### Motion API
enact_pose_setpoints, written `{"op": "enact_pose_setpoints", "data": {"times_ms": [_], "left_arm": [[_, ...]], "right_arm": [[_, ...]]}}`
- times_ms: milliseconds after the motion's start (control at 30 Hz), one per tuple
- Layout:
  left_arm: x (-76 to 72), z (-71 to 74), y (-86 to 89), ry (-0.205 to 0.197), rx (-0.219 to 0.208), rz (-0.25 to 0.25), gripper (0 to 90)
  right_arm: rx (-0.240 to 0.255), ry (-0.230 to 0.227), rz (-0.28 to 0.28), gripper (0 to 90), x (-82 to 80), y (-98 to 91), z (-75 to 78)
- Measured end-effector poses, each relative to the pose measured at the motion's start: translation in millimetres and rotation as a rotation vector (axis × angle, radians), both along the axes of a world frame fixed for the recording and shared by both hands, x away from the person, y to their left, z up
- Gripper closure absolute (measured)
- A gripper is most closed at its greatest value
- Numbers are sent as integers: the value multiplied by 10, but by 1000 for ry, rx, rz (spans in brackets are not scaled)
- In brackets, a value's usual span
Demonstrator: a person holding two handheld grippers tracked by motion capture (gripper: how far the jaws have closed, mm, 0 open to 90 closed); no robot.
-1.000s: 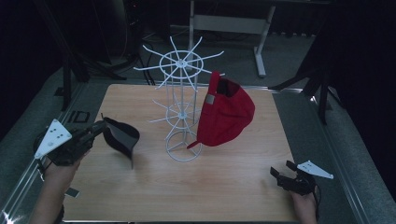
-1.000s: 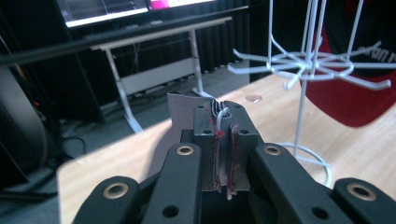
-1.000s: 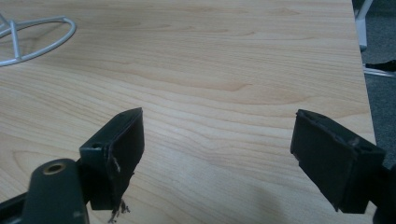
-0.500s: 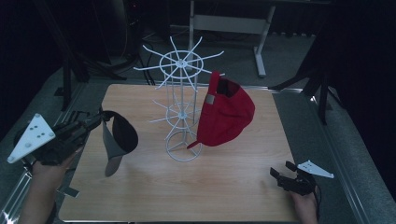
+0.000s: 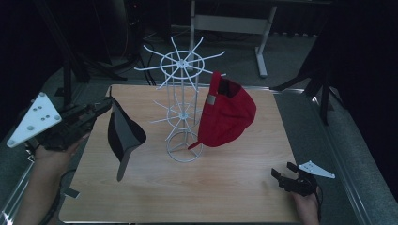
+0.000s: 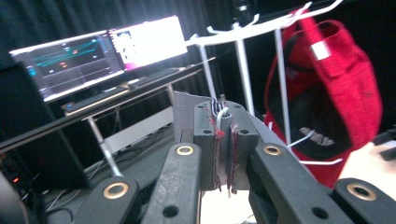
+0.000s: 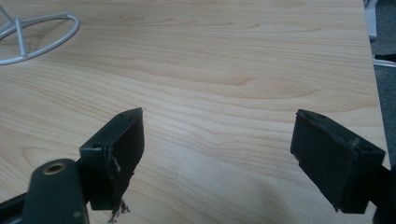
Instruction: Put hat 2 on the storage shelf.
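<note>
Dim room, wooden desk (image 5: 220, 187) in the middle. Black cap (image 5: 123, 133) hangs above the desk's left part, off the surface, brim pointing down, clamped at its edge by the left hand-held gripper (image 5: 101, 107), jaws closed on it. White wire rack (image 5: 182, 110) stands mid-desk, just right of the black cap; red cap (image 5: 225, 115) hangs on it. Right hand-held gripper (image 5: 278, 176) sits at the desk's near right corner, jaws wide apart, holding nothing.
</note>
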State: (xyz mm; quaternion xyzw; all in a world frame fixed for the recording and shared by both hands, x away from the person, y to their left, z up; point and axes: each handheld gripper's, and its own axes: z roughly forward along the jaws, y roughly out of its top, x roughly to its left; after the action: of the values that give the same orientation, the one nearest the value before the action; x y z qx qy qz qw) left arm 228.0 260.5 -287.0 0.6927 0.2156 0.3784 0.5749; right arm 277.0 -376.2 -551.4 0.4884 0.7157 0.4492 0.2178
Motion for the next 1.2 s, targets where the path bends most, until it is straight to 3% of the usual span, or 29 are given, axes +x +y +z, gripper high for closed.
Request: {"op": "enact_pose_setpoints", "data": {"times_ms": [300, 533, 733, 1200], "left_arm": [[-71, 187, -121, -36, 19, -56, 853], [23, 336, -264, -64, 22, -125, 853], [137, 452, -392, -46, 29, -157, 853], [232, 620, -820, -33, 58, -224, 852]], "right_arm": [[1, 2, -1, 173, -5, 8, 5], [5, 2, 0, 173, -6, 6, 4], [3, 7, -2, 173, -5, 8, -2], [-2, 10, 2, 173, -7, 15, 2]]}}
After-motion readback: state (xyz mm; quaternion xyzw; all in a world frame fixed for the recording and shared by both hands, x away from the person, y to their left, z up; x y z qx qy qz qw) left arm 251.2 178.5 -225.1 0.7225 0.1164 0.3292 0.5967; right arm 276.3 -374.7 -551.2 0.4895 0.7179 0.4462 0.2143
